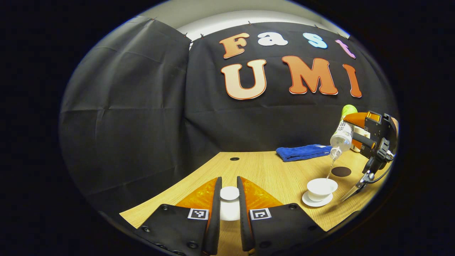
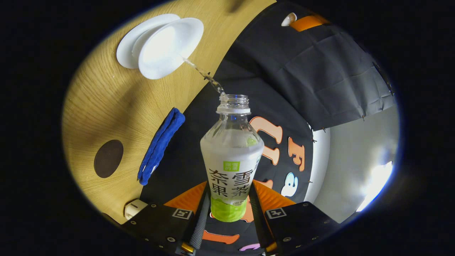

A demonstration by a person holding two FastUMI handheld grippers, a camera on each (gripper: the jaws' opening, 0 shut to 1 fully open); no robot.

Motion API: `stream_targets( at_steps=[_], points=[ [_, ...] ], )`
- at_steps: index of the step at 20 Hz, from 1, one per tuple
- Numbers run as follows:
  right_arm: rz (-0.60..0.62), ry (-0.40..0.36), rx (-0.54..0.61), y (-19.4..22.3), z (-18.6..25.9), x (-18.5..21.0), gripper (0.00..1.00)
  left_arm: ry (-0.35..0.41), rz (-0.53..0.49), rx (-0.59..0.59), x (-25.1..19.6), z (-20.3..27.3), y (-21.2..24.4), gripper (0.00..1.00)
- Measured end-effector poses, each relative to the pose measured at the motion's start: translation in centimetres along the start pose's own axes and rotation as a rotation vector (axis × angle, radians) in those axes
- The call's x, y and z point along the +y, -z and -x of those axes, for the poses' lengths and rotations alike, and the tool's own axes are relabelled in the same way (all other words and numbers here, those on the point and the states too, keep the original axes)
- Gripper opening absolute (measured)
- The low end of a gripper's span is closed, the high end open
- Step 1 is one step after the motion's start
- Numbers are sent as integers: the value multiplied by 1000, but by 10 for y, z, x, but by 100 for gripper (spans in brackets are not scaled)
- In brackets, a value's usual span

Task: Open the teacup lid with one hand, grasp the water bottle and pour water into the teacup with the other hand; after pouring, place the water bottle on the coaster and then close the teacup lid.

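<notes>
Pouring: left gripper view
Left gripper [image 1: 229, 199]: jaws narrow, clamped on lid [image 1: 229, 193], above table [image 1: 270, 174]
Cup [image 1: 321, 187]: open, on saucer [image 1: 312, 201], far right
Bottle [image 1: 342, 137]: tilted, water falling into cup
Coaster [image 1: 341, 171]: bare, behind cup
Towel [image 1: 302, 152]: rear

Right gripper view
Right gripper [image 2: 229, 209]: jaws gripping bottle [image 2: 231, 160]
Stream [image 2: 204, 74]: reaching cup [image 2: 170, 46]
</notes>
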State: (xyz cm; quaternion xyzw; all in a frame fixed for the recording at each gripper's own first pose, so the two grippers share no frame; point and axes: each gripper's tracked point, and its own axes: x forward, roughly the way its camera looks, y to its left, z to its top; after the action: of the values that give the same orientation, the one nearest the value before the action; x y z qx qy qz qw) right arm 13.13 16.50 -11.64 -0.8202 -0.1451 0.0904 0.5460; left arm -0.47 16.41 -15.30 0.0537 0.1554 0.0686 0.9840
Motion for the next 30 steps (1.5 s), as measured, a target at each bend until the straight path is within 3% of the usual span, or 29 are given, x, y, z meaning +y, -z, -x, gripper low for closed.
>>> stream_targets(
  at_steps=[9,13,15,19,26,28,30],
  points=[
    [72,-5,-44,-16,-11,-2,61,16,29,-3,5,-5,-3,28],
    [111,21,-61,-23,-12,-9,57,24,28,-3,6,-5,-7,28],
    [127,35,-71,-27,-11,-15,60,24,23,-8,8,-3,-10,28],
    [110,21,-81,-31,-12,-14,60,21,36,-9,10,-3,-12,25],
    [-94,-114,-77,-34,-8,27,61,0,33,14,7,-7,-3,28],
    [-201,-160,-64,-35,-5,43,63,-5,17,19,1,-7,3,28],
    [-347,-233,-31,-36,2,64,58,8,15,26,-14,-8,8,28]
  ],
)
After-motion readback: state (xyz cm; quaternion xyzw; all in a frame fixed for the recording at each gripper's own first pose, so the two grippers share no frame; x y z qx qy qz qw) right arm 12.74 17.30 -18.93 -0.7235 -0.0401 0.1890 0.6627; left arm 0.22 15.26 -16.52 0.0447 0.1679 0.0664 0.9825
